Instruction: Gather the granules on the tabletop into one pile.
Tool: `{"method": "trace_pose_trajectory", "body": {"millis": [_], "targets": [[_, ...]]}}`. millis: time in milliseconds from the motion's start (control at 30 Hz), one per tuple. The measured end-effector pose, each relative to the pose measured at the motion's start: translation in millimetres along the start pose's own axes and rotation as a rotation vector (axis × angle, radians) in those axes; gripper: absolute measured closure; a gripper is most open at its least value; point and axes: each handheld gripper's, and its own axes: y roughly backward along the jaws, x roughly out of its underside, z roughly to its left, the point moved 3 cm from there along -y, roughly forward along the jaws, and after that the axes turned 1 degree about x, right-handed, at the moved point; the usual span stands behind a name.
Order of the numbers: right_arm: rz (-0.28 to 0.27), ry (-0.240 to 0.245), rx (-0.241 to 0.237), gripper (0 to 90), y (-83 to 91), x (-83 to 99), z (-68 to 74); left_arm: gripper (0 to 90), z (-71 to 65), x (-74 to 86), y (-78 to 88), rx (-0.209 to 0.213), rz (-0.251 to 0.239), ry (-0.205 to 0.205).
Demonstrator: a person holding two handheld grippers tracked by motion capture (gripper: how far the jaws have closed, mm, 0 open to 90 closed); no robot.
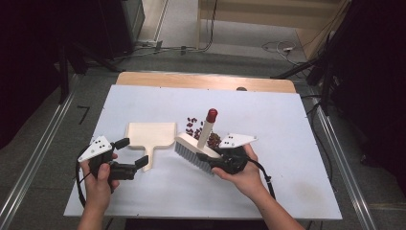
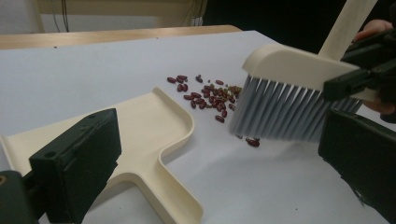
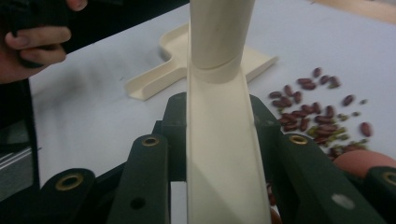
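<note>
The right gripper (image 1: 208, 158) has its fingers (image 3: 149, 177) closed on the cream brush (image 1: 197, 146), clamping the flat lower part of its handle, which runs up between them in the right gripper view. The brush leans, its handle rising to a dark red tip while the grey bristles point down at the white bench (image 1: 287, 143), near the bench surface just beside a scatter of red-brown beans (image 1: 194, 125). The left gripper (image 1: 131, 152) is held with its fingers (image 2: 77, 163) spread wide apart and nothing clamped; in the left gripper view one finger stands in front of the pan and the other to the side, under the brush. Between and beyond them lies the cream dustpan (image 1: 149, 135), flat on the bench with its short handle pointing toward the person and its open mouth facing the far side. The beans lie just beside the pan's right edge, between pan and brush, and one bean sits apart under the bristles. A person's hand grips each tool from the near edge.
</note>
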Motion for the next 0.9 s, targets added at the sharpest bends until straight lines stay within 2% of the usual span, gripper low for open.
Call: {"method": "trace_pose_trajectory", "body": {"millis": [67,200,267,433,900], "targets": [[0.022,0.001,-0.009,65.2,-7.0,5.5,-1.0,0.0,0.1,0.1,-0.2,-0.001,0.0,0.001],[0.063,0.019,0.019,65.2,-14.7,13.1,-6.7,0.0,-0.1,0.3,-1.2,-0.001,0.003,0.0],[0.053,-0.002,0.038,65.2,-13.3,14.3,-17.7,0.0,-0.3,0.2,-1.7,0.001,0.004,0.001],[0.044,-0.029,0.074,65.2,-8.9,16.8,-34.3,0.0,-1.4,0.8,-4.2,0.007,0.014,-0.003],[0.017,-0.066,0.16,65.2,-1.4,16.7,-55.9,0.0,-2.8,1.7,-6.7,0.01,0.025,-0.011]]}}
